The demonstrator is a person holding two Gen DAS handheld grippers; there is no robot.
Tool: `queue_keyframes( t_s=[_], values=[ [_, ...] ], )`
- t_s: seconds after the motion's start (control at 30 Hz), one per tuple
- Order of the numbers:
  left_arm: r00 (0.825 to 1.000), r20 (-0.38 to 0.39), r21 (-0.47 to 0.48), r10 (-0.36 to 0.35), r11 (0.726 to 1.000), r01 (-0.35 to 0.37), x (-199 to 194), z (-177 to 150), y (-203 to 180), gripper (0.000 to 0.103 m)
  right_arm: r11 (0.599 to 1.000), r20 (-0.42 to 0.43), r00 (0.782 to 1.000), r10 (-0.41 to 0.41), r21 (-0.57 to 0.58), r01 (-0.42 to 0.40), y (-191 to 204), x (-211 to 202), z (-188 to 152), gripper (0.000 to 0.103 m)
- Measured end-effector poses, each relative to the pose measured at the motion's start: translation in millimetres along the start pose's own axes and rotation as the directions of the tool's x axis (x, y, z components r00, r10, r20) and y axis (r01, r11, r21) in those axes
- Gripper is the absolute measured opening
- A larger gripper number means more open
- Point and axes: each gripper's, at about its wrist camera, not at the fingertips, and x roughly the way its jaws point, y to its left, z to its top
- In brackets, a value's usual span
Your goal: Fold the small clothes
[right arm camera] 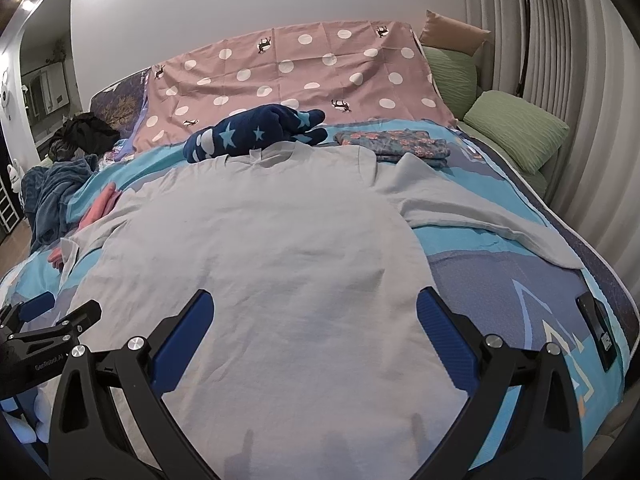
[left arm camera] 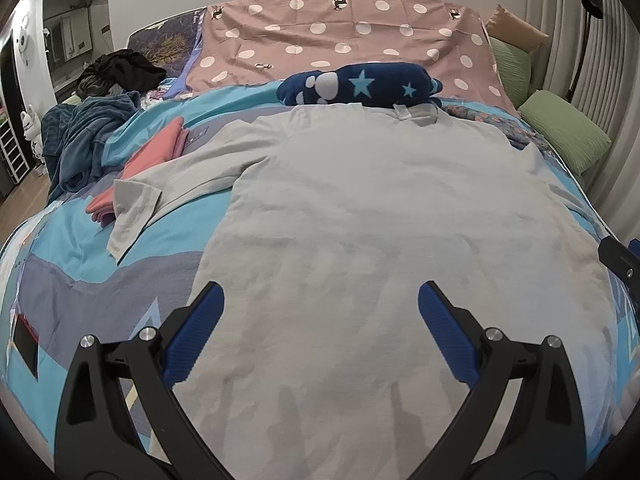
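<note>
- grey t-shirt [left arm camera: 360,208] lies spread flat on the bed [left arm camera: 176,232], collar toward the far side by a rolled navy star blanket [left arm camera: 360,82], hem nearest the cameras.
- left gripper [left arm camera: 320,320] hangs over the hem, fingers wide apart, nothing between them; right gripper [right arm camera: 314,320] the same, open and empty above the lower right part of the shirt.
- cloth looks thin, light and limp; small wrinkles across the body. it will likely sag and drape once lifted, not hold a shape.
- the left sleeve [left arm camera: 136,208] lies turned out over a pink folded garment [left arm camera: 148,164]; the right sleeve [right arm camera: 480,216] stretches out toward the bed edge.
- best hold, by my judgement: pinch a sleeve end or a hem corner, where the edge is doubled and gives grip.
- the bedcover beneath is soft too; a deep pinch may catch it along with the shirt.
</note>
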Motion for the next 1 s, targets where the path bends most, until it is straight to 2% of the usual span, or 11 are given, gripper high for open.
queue_keyframes(
  t_s=[0.5,0.6,0.7,0.73,0.8,0.83,0.87,0.9,0.93,1.0],
  values=[
    [0.999,-0.006,-0.061,0.046,0.997,-0.047,9.7,-3.4,38.4,0.099,0.997,-0.024,1.0,-0.019,-0.072,0.017,26.6,14.7,7.4,0.102],
    [0.997,-0.005,-0.085,0.072,0.994,-0.073,11.3,-3.1,59.7,0.099,0.994,-0.016,1.0,-0.023,-0.112,0.022,36.3,17.7,13.1,0.102],
    [0.992,-0.014,-0.147,0.129,0.981,-0.129,15.2,-0.8,94.8,0.099,0.984,0.003,1.0,-0.019,-0.176,0.019,50.9,20.6,20.7,0.102],
    [0.989,-0.017,-0.166,0.149,0.975,-0.15,16.5,-0.1,107.3,0.099,0.98,0.008,1.0,-0.009,-0.197,0.011,55.8,21.7,22.8,0.098],
    [0.978,-0.031,-0.2,0.208,0.957,-0.21,20.8,0.3,136.8,0.096,0.966,-0.008,0.999,0.053,-0.252,-0.053,70.5,27.0,30.7,0.085],
    [0.974,-0.04,-0.206,0.222,0.952,-0.225,22.7,0.4,146.0,0.091,0.96,-0.025,0.996,0.089,-0.264,-0.092,75.9,30.4,34.1,0.073],
    [0.971,-0.053,-0.218,0.232,0.946,-0.238,26.2,-0.1,159.6,0.086,0.948,-0.058,0.987,0.15,-0.274,-0.161,83.8,36.1,39.3,0.06],
    [0.971,-0.062,-0.232,0.232,0.943,-0.24,29.5,-0.3,171.5,0.083,0.938,-0.084,0.978,0.193,-0.278,-0.209,89.0,40.8,43.4,0.055],
    [0.972,-0.071,-0.243,0.225,0.941,-0.236,33.1,-0.8,182.0,0.078,0.918,-0.126,0.959,0.252,-0.281,-0.278,99.7,48.4,49.2,0.048],
    [0.973,-0.093,-0.26,0.21,0.939,-0.227,44.3,-1.0,201.8,0.073,0.884,-0.176,0.931,0.321,-0.296,-0.361,121.5,59.7,57.3,0.043]
  ],
)
